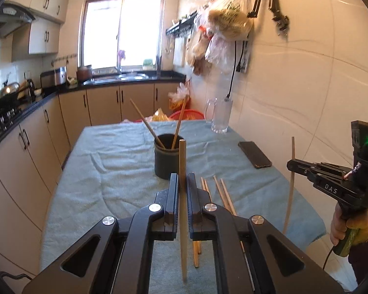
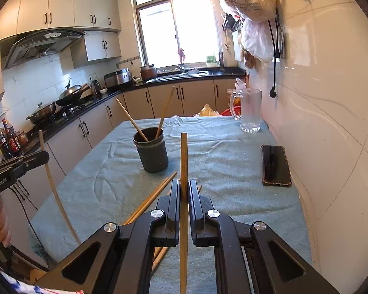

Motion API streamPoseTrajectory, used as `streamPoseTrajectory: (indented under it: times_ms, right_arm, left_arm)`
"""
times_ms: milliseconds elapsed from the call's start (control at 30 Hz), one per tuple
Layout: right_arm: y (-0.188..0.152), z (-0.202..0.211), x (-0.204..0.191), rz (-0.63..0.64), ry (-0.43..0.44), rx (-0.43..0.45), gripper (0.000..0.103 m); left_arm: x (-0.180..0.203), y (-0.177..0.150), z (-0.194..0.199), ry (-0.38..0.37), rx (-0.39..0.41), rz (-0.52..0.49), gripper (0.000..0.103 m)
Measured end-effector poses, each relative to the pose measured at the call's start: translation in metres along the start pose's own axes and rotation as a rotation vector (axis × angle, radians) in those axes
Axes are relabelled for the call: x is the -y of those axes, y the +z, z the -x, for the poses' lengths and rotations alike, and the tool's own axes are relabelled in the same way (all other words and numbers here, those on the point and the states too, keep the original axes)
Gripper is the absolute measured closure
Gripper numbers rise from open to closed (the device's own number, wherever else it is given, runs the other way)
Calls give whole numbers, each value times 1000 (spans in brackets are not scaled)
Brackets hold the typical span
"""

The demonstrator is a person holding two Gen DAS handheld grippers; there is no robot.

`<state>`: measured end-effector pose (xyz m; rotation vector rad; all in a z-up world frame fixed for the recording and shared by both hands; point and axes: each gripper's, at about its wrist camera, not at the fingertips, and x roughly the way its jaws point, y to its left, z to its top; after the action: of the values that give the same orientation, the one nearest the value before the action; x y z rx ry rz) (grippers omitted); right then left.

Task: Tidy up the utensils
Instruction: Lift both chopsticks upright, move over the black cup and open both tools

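The left tongs (image 1: 182, 183) were clenched on an upright chopstick (image 1: 182, 161), its top rising level with the dark holder cup (image 1: 166, 158) just beyond; the right tongs (image 2: 184, 188) gripped a second chopstick (image 2: 183, 156) the same way, held above the surface (image 2: 220, 171); that surface, covered in a teal towel, ran against the white tiled wall (image 2: 331, 122) on its right edge, while its left edge dropped off to the aisle in front of the beige cabinets (image 1: 24, 159); two chopsticks already leaned inside the cup, which stood near the middle with bare towel around it; loose chopsticks (image 1: 223, 193) lay on the towel just in front of the cup, partly hidden under the tongs; a black phone (image 2: 276, 165) lay flat close to the wall edge, and a glass mug (image 2: 250, 110) stood at the far right corner; the right tool's body read "DAS" in the left view; the left tool's side showed "GenRobot.AI", partly cut off.
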<state>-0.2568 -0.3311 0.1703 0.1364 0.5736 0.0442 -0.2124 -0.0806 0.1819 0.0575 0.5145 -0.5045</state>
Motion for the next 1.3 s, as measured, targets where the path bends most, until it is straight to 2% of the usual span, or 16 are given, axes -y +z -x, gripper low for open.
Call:
streamPoseTrajectory:
  times_ms: [200,533,767,1033,1300]
  right_arm:
    - [8,3,-5,5,5,31,96]
    - [39,-10,-9,24,5,72,96]
    - [79,-27,-14,35,17,106,96]
    - [148,-64,-26,-18,86,160,96]
    - [196,-115,-39,-60,121,200,96]
  left_arm:
    - [-1,7,8,-11,43,12,98]
    - [-25,37,-13,8,54,84,98]
    - [-42,77,-32,16,81,123,98]
    - [-61,139,-59,16,146,183,98]
    - [-76,178,-114,51,148,208,98]
